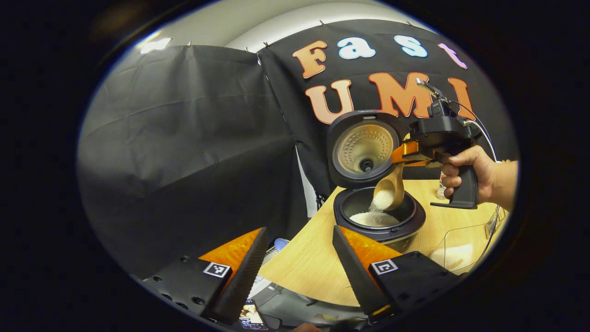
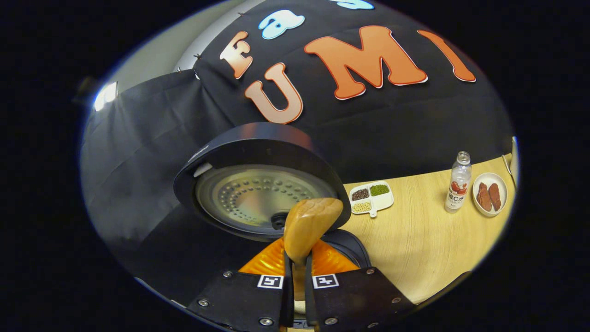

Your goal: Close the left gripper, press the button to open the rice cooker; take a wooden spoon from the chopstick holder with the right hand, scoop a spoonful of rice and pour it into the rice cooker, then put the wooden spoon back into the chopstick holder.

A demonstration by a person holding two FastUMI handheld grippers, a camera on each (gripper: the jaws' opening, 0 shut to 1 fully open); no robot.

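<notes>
Wooden spoon (image 1: 389, 191) tipped bowl-down over the open rice cooker (image 1: 379, 216) in the left gripper view, white rice spilling off its lip onto the pale mound already in the dark inner pot. Held by the handle in the right gripper (image 1: 405, 154), itself gripped by a hand (image 1: 465, 173) at the far side of the light wood-grain table (image 1: 309, 267). Best done slowly: keep the bowl low and centred over the round pot, roll further only while the grains land inside the rim, no shaking near the glossy edge. Lid (image 1: 364, 147) upright behind, its ribbed metal inner plate dull and dimpled. Left gripper (image 1: 299, 258) low in the foreground, jaws wide apart, nothing between them. Clear container (image 1: 461, 251) of rice at right, walls thin and transparent. Chopstick holder not made out. In the right gripper view, right gripper (image 2: 295, 276) with jaws drawn close and clamped on the spoon handle, the smooth rounded back of the spoon (image 2: 311, 226) rising in front of the lid's perforated steel disc (image 2: 258, 198). Beyond, on the table (image 2: 415, 249): a divided white dish (image 2: 371, 198) of beans, a clear bottle (image 2: 458, 182), a small plate (image 2: 489, 193) with two reddish pieces. Likely risk: grains clinging to the matte wood, so a brief pause before levelling.
</notes>
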